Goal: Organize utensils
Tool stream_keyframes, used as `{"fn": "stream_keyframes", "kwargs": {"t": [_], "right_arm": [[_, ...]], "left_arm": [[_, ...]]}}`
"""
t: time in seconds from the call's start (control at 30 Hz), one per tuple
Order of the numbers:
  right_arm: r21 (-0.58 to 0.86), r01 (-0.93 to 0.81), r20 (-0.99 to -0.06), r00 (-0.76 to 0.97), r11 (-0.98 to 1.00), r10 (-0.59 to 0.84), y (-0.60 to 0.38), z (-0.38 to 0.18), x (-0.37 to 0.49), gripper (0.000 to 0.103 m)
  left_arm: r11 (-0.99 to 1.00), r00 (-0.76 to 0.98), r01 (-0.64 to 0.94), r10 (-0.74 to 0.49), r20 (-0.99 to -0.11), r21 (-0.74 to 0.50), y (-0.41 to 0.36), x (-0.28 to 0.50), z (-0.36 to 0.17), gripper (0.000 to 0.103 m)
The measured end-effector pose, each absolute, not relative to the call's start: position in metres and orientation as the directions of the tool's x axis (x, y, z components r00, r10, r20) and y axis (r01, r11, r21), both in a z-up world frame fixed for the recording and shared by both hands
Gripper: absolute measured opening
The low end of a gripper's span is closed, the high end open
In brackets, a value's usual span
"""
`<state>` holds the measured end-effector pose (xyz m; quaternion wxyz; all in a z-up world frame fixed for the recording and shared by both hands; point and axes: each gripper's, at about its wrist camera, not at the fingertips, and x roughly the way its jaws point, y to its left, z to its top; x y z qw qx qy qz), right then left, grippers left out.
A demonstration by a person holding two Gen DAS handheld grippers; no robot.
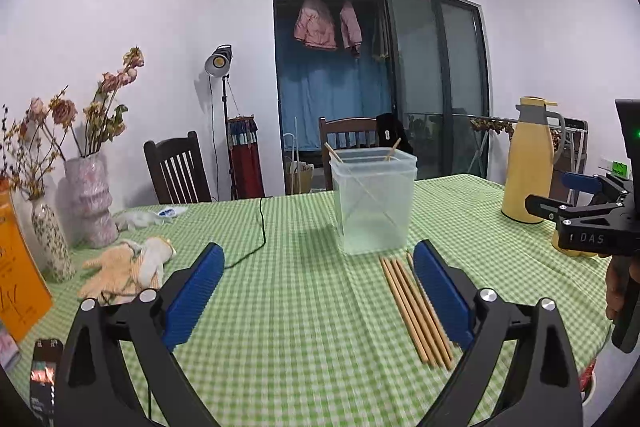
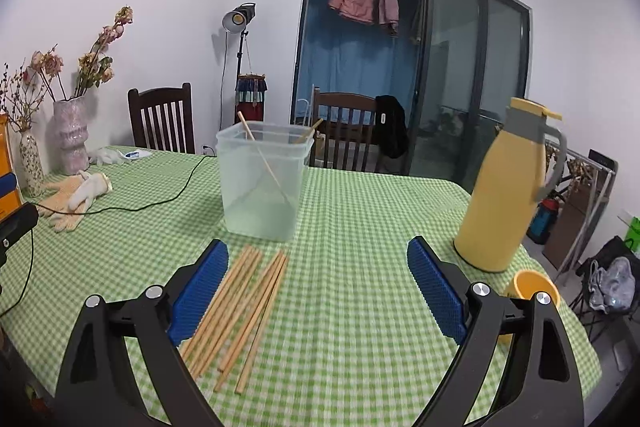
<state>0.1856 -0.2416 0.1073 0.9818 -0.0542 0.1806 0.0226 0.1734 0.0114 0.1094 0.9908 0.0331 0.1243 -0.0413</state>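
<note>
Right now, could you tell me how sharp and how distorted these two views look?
Left wrist view: fisheye bends the door frame; container is sharp, tablecloth blurs near the lens. Right wrist view: dark corners; chopsticks are sharp, the near cloth is soft.

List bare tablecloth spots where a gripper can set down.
Free: between the chopsticks and yellow thermos, and between the black cable and clear container. Crowded: the left edge with gloves and vases.
</note>
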Motion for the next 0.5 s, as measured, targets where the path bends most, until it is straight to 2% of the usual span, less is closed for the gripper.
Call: {"fn": "stream_keyframes", "kwargs": {"t": [0.13,0.23,0.5], "right_arm": [[-0.109,-0.049,-0.336,0.942,0.993,0.009,-0.240,0.094,0.170,0.087],[-0.107,-0.037,-0.347,0.938,0.994,-0.002,-0.237,0.077,0.160,0.087],[-0.095,-0.021,-0.365,0.931,0.995,-0.015,-0.230,0.032,0.128,0.087]], "left_arm": [[0.996,0.970,0.081,-0.072,-0.232,0.028,0.012,0.157,0.085,0.095],[0.998,0.965,0.066,-0.064,-0.253,0.000,0.012,0.149,0.071,0.095],[0.998,0.967,0.052,-0.041,-0.250,0.038,0.011,0.121,0.034,0.095]]}}
